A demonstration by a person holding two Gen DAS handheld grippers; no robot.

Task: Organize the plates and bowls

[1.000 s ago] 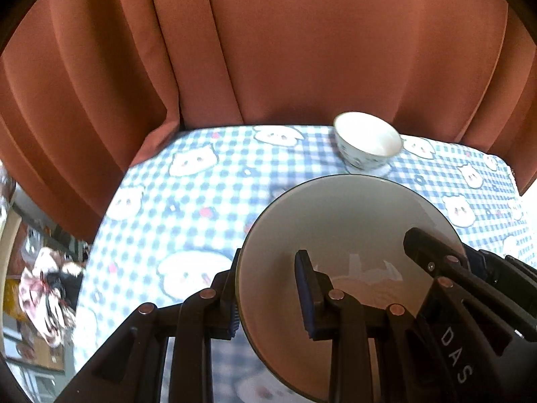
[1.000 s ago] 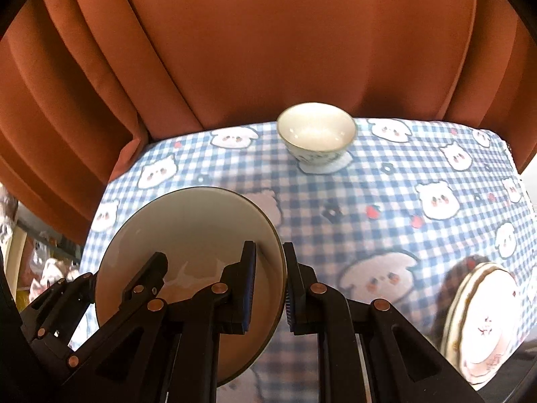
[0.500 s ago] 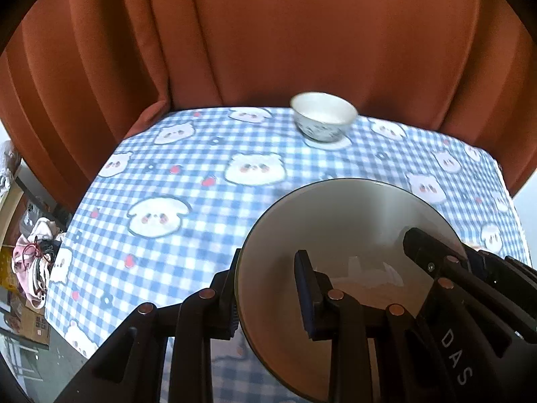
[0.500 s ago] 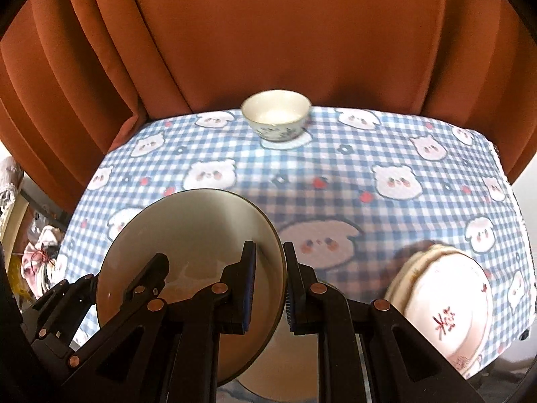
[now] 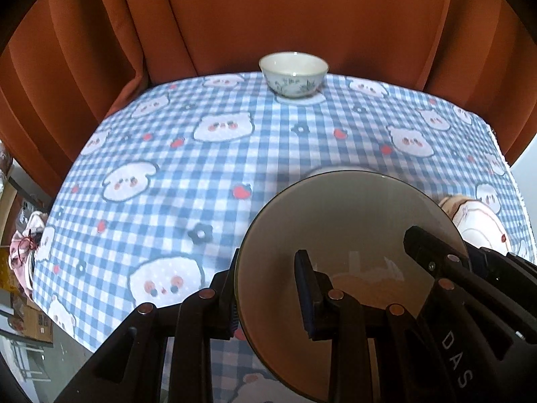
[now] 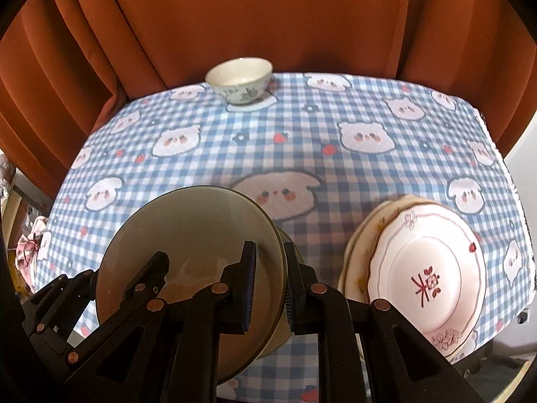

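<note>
A grey-beige plate [image 5: 349, 228] [image 6: 188, 235] with a dark rim hangs above the checked tablecloth, held from both sides. My left gripper [image 5: 268, 285] is shut on its left rim, one finger under the plate and one on top. My right gripper [image 6: 270, 278] is shut on its right rim. Each view also shows the other gripper's fingers [image 5: 436, 258] [image 6: 144, 278] on the plate's far side. A small white bowl [image 5: 293, 73] [image 6: 239, 80] with a green pattern stands at the table's far edge. A stack of pale plates [image 6: 426, 278] [image 5: 480, 225], the top one with red marks, lies at the near right.
The table [image 6: 335, 127] wears a blue-and-white checked cloth with cartoon faces. Orange curtains [image 5: 268, 16] hang close behind it. A pale rim [image 6: 280, 339] peeks out beneath the held plate, mostly hidden. Boxes and clutter [image 5: 27, 268] sit on the floor to the left.
Both grippers have carried the plate back from the bowl toward the table's near side. More of the cloth shows now, and the plate stack has come fully into the right view.
</note>
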